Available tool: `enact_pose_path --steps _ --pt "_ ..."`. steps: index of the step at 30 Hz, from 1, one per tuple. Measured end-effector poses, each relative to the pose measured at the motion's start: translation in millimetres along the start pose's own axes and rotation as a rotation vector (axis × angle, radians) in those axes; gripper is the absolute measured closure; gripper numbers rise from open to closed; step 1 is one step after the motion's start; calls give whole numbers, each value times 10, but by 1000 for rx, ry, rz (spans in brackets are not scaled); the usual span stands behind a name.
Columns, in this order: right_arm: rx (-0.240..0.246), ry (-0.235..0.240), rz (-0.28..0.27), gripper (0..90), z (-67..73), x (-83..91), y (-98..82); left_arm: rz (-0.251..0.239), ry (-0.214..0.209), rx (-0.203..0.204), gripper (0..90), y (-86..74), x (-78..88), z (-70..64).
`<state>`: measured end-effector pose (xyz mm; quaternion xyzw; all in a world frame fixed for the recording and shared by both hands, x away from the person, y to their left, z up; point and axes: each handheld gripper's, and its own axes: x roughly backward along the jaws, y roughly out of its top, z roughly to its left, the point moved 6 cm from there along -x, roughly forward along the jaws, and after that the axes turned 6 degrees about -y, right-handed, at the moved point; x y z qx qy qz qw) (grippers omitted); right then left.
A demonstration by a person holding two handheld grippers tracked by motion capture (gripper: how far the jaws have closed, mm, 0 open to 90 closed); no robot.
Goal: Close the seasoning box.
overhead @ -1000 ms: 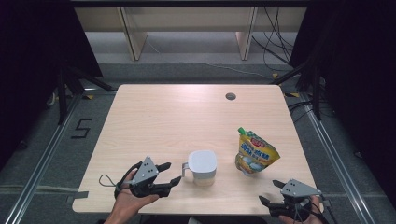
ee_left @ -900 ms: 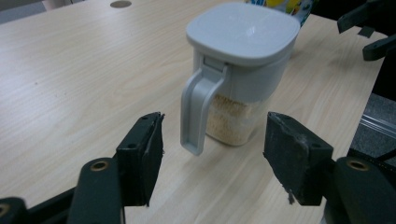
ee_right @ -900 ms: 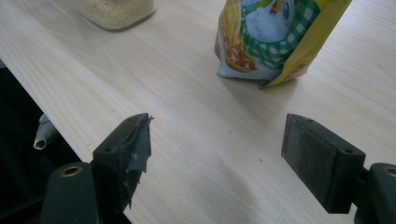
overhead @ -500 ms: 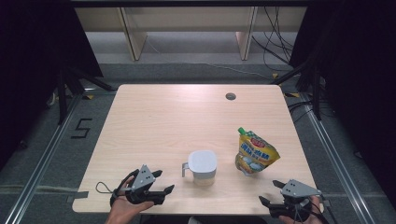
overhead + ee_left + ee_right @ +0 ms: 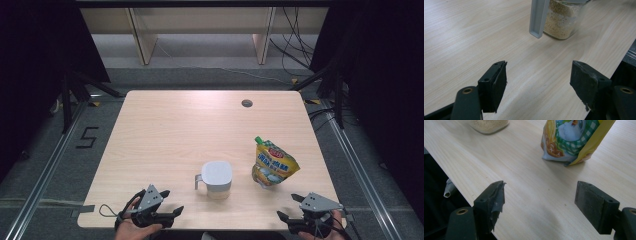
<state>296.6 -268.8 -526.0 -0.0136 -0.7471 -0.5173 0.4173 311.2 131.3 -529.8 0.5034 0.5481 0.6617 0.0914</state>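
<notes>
The pale wooden counter carries everything. A yellow pouch stands just ahead of the right tongs, whose jaws are spread on nothing. A lidded jar of grain sits ahead and to the right of the left tongs, whose jaws have just been opening, empty.

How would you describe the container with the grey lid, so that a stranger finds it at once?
Look at the wooden table, near its front edge and about midway across. There stands a clear container with a grey lid and side handle, holding pale grains. The neighbour on its right is a yellow printed pouch with a green cap, soft rather than rigid.
</notes>
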Motion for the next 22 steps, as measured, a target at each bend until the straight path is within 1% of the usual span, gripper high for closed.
enact_pose_path --steps 3,4,5,6,7,8,9,11,13,14,15,16,17,18,19,20,21,22 --pt "0 0 0 250 2 -1 0 -1 -3 1 291 -8 -7 -3" --pt "1 3 3 250 3 -1 -1 3 -4 -21 290 -5 -7 11" --pt "-19 5 12 250 21 5 -7 2 -2 -4 289 -12 -18 2" --pt "4 9 6 250 7 -6 -2 8 0 -4 288 -17 -18 3" --pt "6 4 0 250 5 -9 -1 12 0 -2 288 -19 -20 3" --pt "0 19 8 250 18 -10 -5 13 -1 -4 287 -19 -21 5" --pt "1 22 8 250 20 -11 -4 5 -5 -27 287 -10 -28 19" --pt "-6 10 11 248 16 -5 -6 -14 -9 16 285 -13 -49 -5" --pt "-3 7 7 247 13 -6 -3 -13 -9 17 284 -11 -46 -3" --pt "-2 8 7 247 13 -5 -3 20 -7 -16 283 -22 -18 20" --pt "-2 8 7 247 12 -6 -4 10 -6 -34 281 -10 -22 33" --pt "0 5 8 246 9 -8 -5 20 -7 -38 279 -14 -17 36" --pt "2 3 9 246 8 -11 -7 16 -8 -32 278 -15 -24 33" --pt "3 4 10 245 9 -12 -7 28 -1 -47 276 -18 -16 48" --pt "3 5 11 245 10 -13 -8 27 -2 -42 273 -19 -21 45" --pt "0 8 11 245 14 -12 -7 14 1 -19 268 -16 -34 32" --pt "1 8 12 245 15 -13 -8 22 4 5 262 -26 -34 23" --pt "4 6 10 244 12 -14 -7 26 9 5 257 -28 -34 29"
